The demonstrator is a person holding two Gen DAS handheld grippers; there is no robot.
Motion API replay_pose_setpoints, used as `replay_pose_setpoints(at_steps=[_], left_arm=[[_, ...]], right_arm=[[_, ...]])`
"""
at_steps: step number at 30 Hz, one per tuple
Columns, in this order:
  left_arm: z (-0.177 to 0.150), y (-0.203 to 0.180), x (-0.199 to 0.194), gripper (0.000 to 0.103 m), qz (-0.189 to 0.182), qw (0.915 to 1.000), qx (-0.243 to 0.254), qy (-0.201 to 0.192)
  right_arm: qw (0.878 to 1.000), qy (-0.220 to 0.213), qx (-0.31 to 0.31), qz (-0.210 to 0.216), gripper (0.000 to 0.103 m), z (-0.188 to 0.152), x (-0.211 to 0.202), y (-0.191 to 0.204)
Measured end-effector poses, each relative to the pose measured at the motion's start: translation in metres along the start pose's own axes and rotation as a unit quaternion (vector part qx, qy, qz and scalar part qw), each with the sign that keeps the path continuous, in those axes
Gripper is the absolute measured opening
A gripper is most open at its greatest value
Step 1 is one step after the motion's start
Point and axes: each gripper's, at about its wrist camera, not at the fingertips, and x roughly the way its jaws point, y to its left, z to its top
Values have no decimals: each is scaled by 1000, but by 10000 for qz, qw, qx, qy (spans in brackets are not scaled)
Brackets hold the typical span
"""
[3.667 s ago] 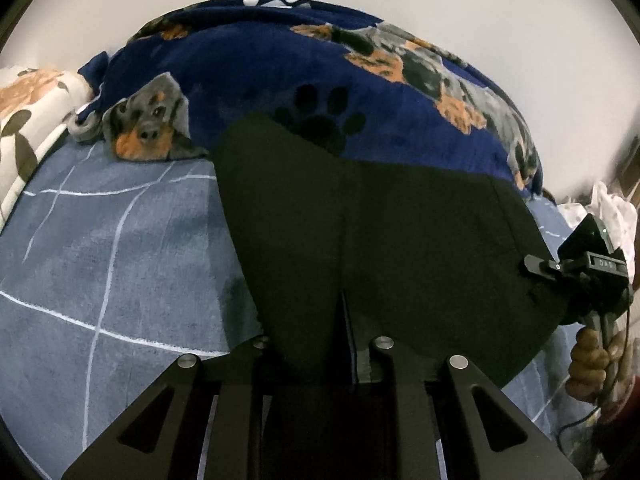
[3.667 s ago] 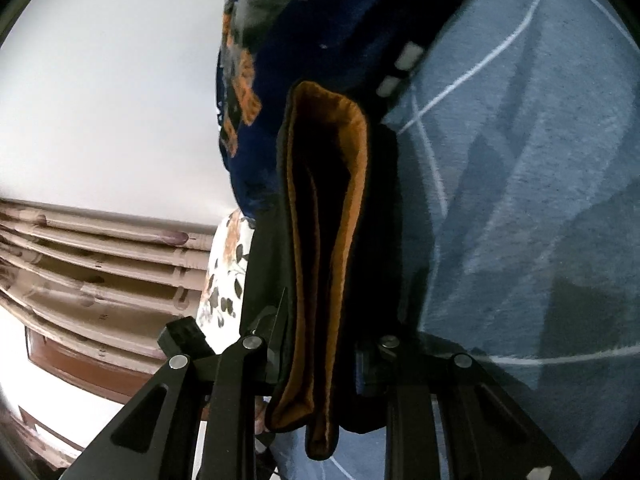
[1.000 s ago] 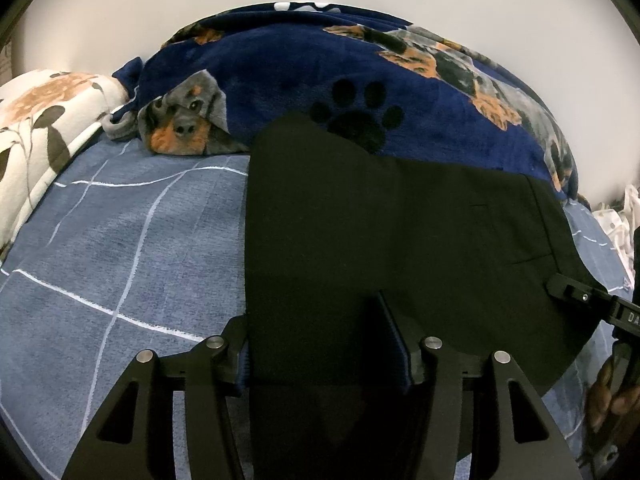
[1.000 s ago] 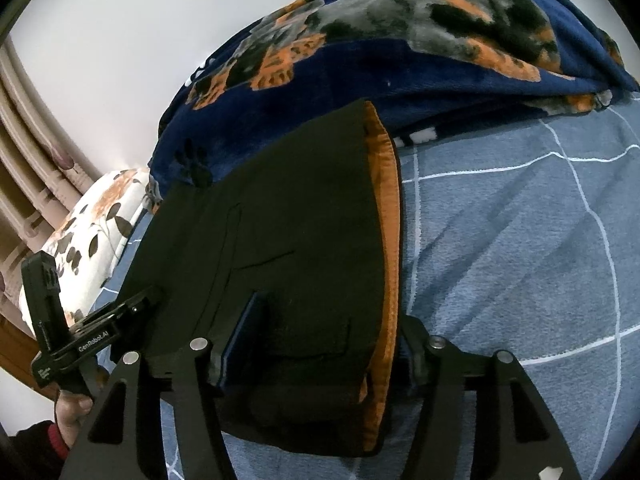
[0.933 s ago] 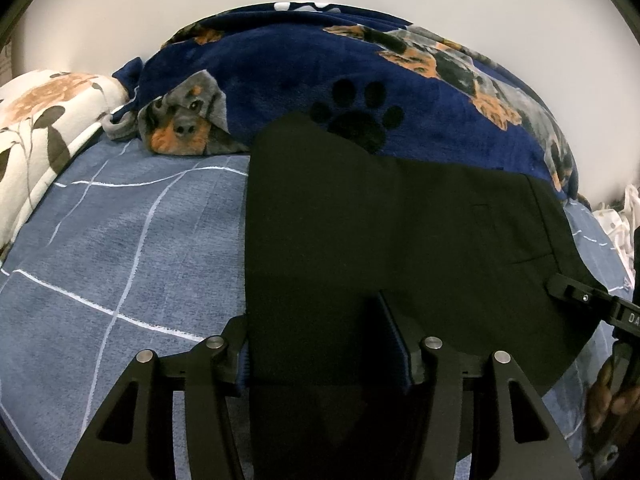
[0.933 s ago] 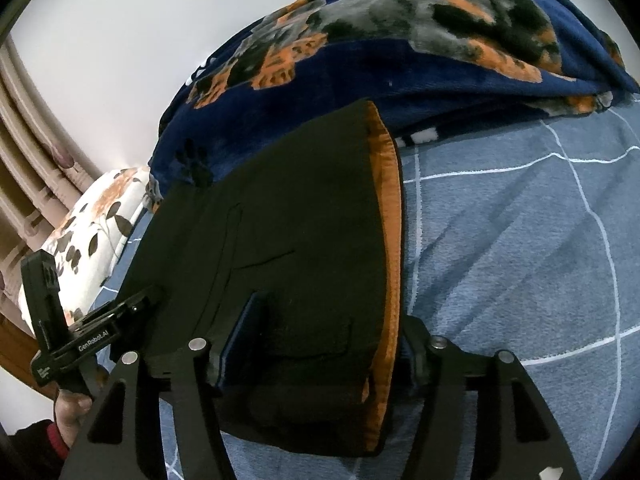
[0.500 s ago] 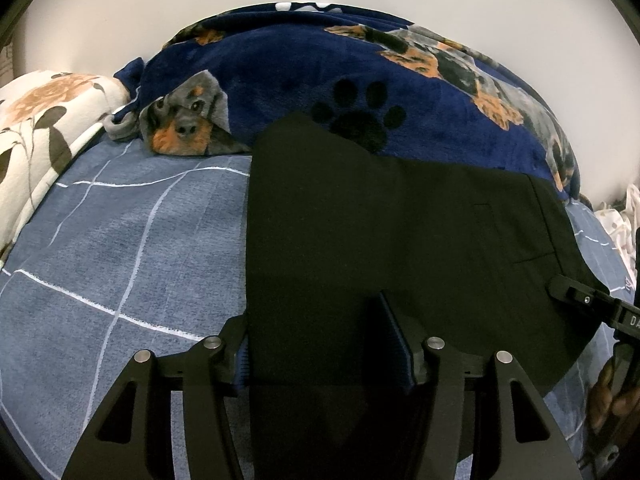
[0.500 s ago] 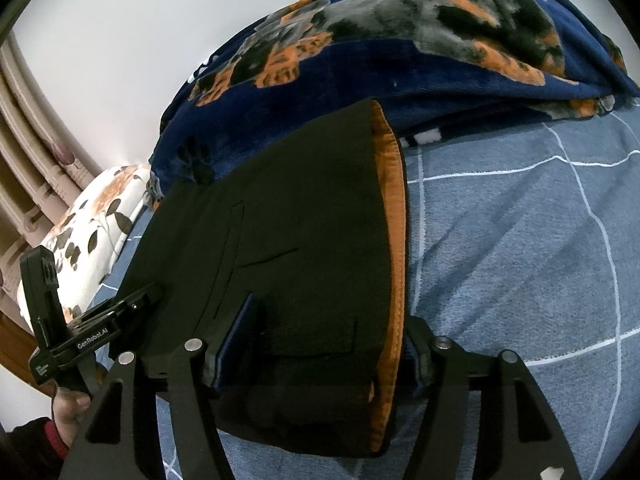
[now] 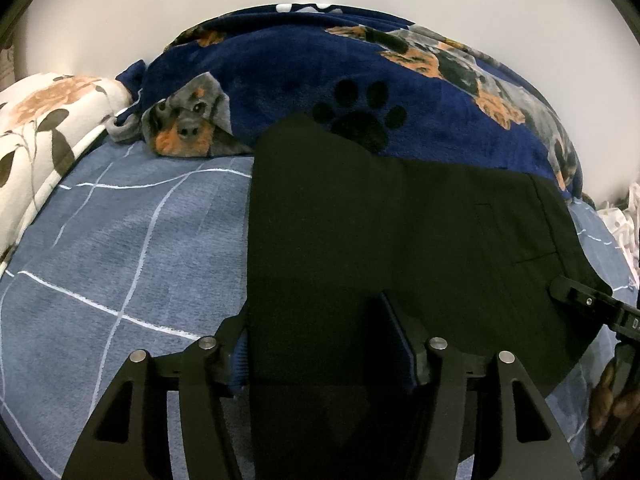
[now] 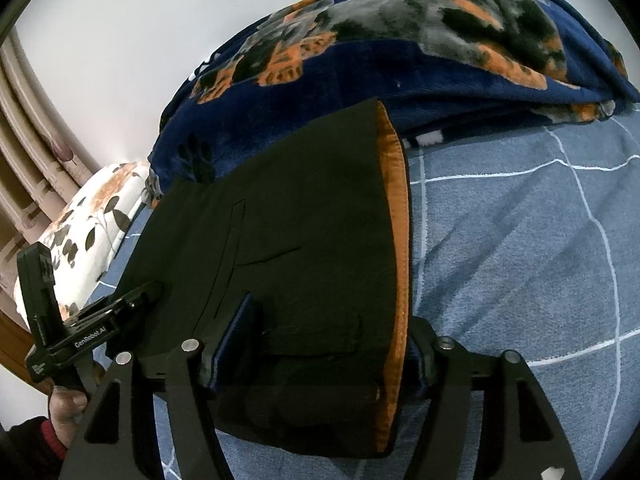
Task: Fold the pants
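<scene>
Black pants [image 9: 380,220] lie folded flat on the blue checked sheet [image 9: 120,260], their far end resting against a dog-print blanket. My left gripper [image 9: 320,344] straddles the near left edge of the pants; its jaws are opening, with the fabric lying slack between them. In the right wrist view the pants [image 10: 300,220] show an orange lining [image 10: 398,220] along their right edge. My right gripper [image 10: 332,344] straddles that near end, its jaws also opening around loose fabric. A hand [image 10: 66,400] holds the left gripper's body at the lower left.
A navy blanket with dog and paw prints [image 9: 400,72] is heaped along the white wall behind the pants. A floral pillow [image 9: 48,128] sits at the far left, with curtains [image 10: 32,140] beyond it. White cloth [image 9: 624,216] lies at the bed's right edge.
Both grippers' jaws have spread a little wider around the pants. The pants, hanging bunched several seconds ago, now rest flat on the bed. Neither hand has moved.
</scene>
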Motion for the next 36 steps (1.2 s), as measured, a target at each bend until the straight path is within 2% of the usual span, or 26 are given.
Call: replay_pose_setpoints(at_steps=[4,7,8,9,11,14,15,21,26,31,36], left_arm=[[2,3,0,84,276,9996,-104,13],[3,7,-13,84,540,9982,-175,-185],[2,9,-23,84,668,9971,-195,-301],[2,9,-33,85,745,9961,-218,-412],[3,8,-61,94,982,9923,-220,-722],[8,-4,-112,102,1483,9810,2,-1250],[11,-9,-126,103,1524,9789,110,-1360],[11,-47,-200,103,1483,9707,634,-1782],[5,-74,-264,103,937,9666,681,-2287],[4,-94,-302,103,643,9654,657,-2439],[1,-109,-324,103,569,9641,649,-2512]], right_arm=[[10000,36,-56,35,76,0,1,2],[9985,94,-4,-531,84,5,-11,5],[9985,5,-1,-555,84,6,-19,7],[9983,-274,-43,-513,84,8,-40,13],[9968,-591,-218,-498,88,11,-69,24],[9940,-896,-466,-417,93,8,-109,41],[9933,-953,-542,-368,95,3,-122,47],[9931,-1055,-507,-63,97,-23,-170,66],[9911,-1220,-535,-31,97,-42,-209,73],[9891,-1358,-570,-58,98,-56,-239,75],[9880,-1452,-523,-58,98,-67,-260,73]])
